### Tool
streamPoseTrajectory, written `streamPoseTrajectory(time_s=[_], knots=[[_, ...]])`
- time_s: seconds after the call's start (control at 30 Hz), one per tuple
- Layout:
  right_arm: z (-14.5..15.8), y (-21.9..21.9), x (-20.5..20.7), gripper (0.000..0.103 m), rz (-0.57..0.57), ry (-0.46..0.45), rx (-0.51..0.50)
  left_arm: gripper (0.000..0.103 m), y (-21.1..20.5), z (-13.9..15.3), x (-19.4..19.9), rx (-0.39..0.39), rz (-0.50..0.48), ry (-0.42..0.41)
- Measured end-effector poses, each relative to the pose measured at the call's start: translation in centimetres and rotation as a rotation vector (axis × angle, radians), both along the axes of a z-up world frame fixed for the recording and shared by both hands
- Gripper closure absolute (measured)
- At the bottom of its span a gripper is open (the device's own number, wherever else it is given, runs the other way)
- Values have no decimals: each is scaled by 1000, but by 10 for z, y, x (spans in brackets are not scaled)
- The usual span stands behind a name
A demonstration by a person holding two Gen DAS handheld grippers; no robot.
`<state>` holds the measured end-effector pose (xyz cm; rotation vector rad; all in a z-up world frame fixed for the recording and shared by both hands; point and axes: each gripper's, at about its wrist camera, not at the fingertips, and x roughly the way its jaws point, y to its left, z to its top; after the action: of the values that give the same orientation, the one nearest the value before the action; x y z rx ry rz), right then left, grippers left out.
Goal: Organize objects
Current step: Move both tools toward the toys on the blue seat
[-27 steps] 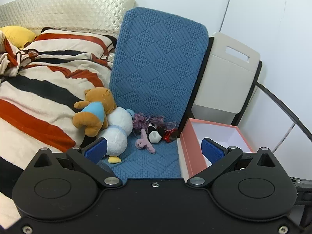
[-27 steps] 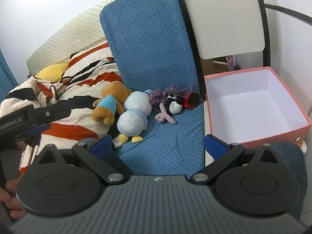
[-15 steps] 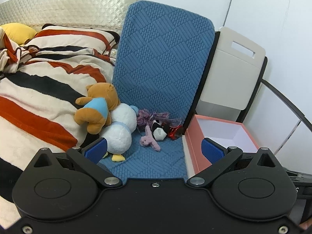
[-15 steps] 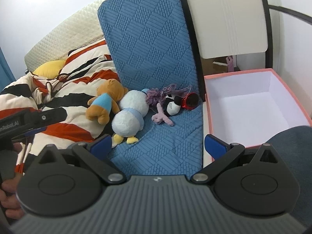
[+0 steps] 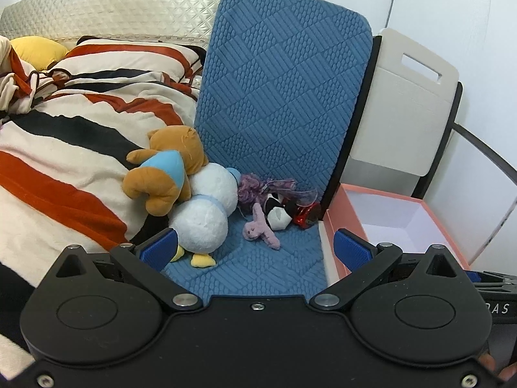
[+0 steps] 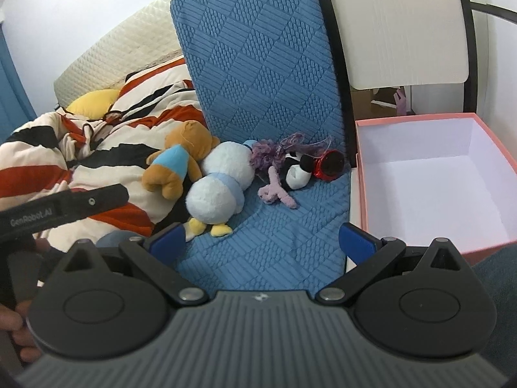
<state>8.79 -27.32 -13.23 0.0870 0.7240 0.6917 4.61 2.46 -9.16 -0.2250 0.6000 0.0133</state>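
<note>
Currently, both grippers are held wide apart and nothing is gripped between their blue pads. The left gripper [image 5: 255, 245] is pointed downward over a blue quilted mat [image 5: 281, 97], and the right gripper [image 6: 261, 237] is aimed at the same mat from the other side. In the right wrist view, part of the left gripper's black body is seen at the lower left, with the person's fingers wrapped below it.

A cluster of toys is laid on the flat part of the mat, against its raised back. A brown bear [image 6: 181, 158] in a light blue shirt is leaned against a striped blanket [image 5: 64, 148], and it is pressed against a white plush duck [image 6: 223, 184] with yellow feet. Just beside the duck, a purple yarn toy [image 6: 261, 155] is tangled with a clear purple piece. A small pink plush [image 6: 278, 190] is placed in front of these, touching a black-and-white plush [image 6: 295, 168]. A red shiny round object [image 6: 329, 165] is set next to that plush, near the mat's edge.

A pink box [image 6: 484, 245] with a white interior is stood open just beside the mat, and no toy is seen inside it. A white chair back [image 5: 404, 110] is visible behind the box.
</note>
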Motion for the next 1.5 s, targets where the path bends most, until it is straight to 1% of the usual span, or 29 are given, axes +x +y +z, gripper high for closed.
streamPoseTrajectory(time_s=[0.2, 0.3, 0.4, 0.43, 0.5, 0.57, 0.63, 0.8, 1.0, 1.07, 1.17, 1.23, 1.33, 1.43, 1.5], knots=[[-14, 2, 20, 0, -10, -13, -1, 0, 3, -13, 15, -16, -13, -14], [-21, 2, 30, 0, -10, -1, 20, 0, 7, -18, 21, -35, -1, -26], [-25, 5, 38, 0, -1, -11, 25, 0, 11, -25, 27, -47, 9, -36], [-26, 6, 40, 0, 3, -21, 25, 0, 12, -28, 28, -56, 13, -43], [-29, 8, 44, 0, 9, -35, 26, 0, 17, -38, 34, -102, 5, -56], [-32, 10, 50, 0, 18, -40, 26, 0, 18, -49, 42, -132, 6, -46], [-33, 11, 55, 0, 32, -51, 32, 0, 18, -58, 50, -130, 16, -43], [-38, 13, 67, 0, 45, -66, 36, 0, 13, -73, 67, -72, 26, -29], [-44, 24, 87, 0, 61, -122, 34, 0, 12, -90, 91, -43, 29, -12], [-44, 29, 96, 0, 61, -125, 39, 0, 12, -96, 101, -35, 27, -1], [-39, 36, 107, 0, 63, -116, 40, 0, 14, -105, 115, -58, 24, 34], [-35, 40, 112, 0, 79, -128, 51, 0, 16, -110, 122, -83, 22, 48], [-32, 45, 118, 0, 90, -158, 43, 0, 17, -118, 132, -112, 16, 63], [-34, 52, 129, 0, 107, -161, 44, 1, 14, -126, 143, -117, 5, 86], [-39, 58, 140, 0, 129, -134, 52, 1, 10, -131, 151, -115, -14, 95]])
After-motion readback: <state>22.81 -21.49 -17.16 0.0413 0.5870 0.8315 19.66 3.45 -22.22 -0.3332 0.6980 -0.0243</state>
